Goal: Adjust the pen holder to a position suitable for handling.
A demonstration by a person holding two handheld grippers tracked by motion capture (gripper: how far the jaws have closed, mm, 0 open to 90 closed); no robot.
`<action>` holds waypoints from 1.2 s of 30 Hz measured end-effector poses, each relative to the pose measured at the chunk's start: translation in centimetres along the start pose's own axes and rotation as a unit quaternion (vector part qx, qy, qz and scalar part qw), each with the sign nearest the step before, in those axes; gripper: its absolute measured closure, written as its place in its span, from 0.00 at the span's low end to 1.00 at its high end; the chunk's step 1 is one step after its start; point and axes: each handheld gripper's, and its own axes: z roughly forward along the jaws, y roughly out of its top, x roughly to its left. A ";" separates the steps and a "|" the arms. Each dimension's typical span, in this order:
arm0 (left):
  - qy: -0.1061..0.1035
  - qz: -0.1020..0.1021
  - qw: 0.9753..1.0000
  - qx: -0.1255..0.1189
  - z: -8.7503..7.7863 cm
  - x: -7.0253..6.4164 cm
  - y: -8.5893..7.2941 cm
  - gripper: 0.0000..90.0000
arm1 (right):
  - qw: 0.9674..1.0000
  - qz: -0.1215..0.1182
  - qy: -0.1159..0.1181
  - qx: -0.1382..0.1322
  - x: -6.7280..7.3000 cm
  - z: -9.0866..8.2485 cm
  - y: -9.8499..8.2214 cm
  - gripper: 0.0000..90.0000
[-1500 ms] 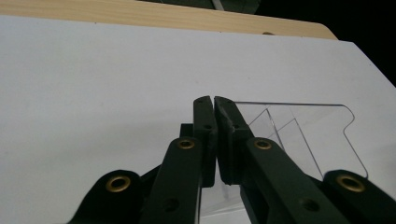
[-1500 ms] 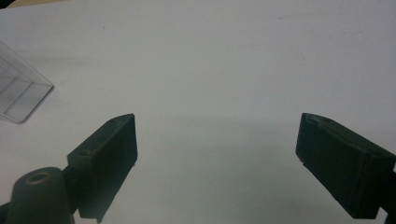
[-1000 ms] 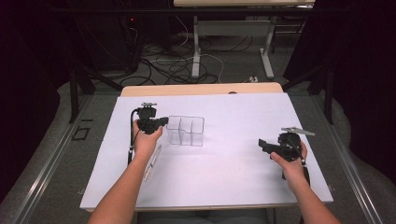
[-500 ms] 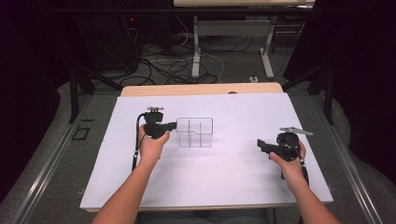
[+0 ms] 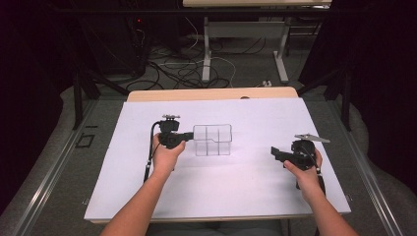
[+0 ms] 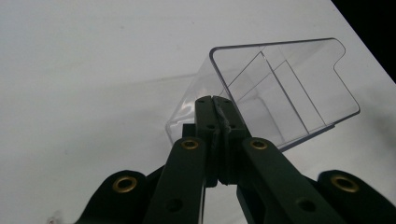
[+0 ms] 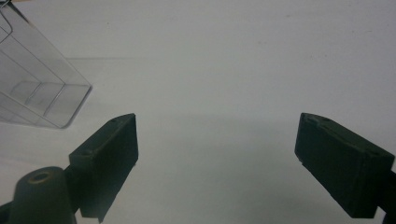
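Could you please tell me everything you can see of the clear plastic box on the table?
The clear plastic box is a see-through, open-topped tray with thin inner walls that split it into several compartments, all empty as far as shown. One rim has a stepped notch. It stands near the middle of the white table, though whether it rests flat is unclear. The left gripper is shut on its near wall; nothing else touches it.

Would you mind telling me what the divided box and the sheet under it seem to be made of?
The divided box looks like clear, glossy rigid plastic: the sheet shows through its walls and the edges catch light. The white sheet looks matte, perhaps paper or board; I cannot tell which.
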 end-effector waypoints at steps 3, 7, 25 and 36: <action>0.004 0.007 1.000 0.007 0.0 -0.3 -0.1 1.00 | 1.000 -0.004 -0.001 0.001 -0.1 0.0 0.0 0.14; 0.001 0.005 1.000 0.005 0.0 -0.2 -0.1 1.00 | 1.000 -0.003 0.000 0.001 -0.1 0.0 0.0 0.14; -0.009 0.005 1.000 -0.026 -3.0 1.7 -0.9 0.80 | 1.000 -0.003 0.000 -0.002 -0.1 -0.1 -0.1 0.14; 0.001 -0.006 0.999 -0.051 -5.3 3.2 -1.7 0.60 | 1.000 -0.004 0.001 -0.003 -0.1 -0.2 0.0 0.14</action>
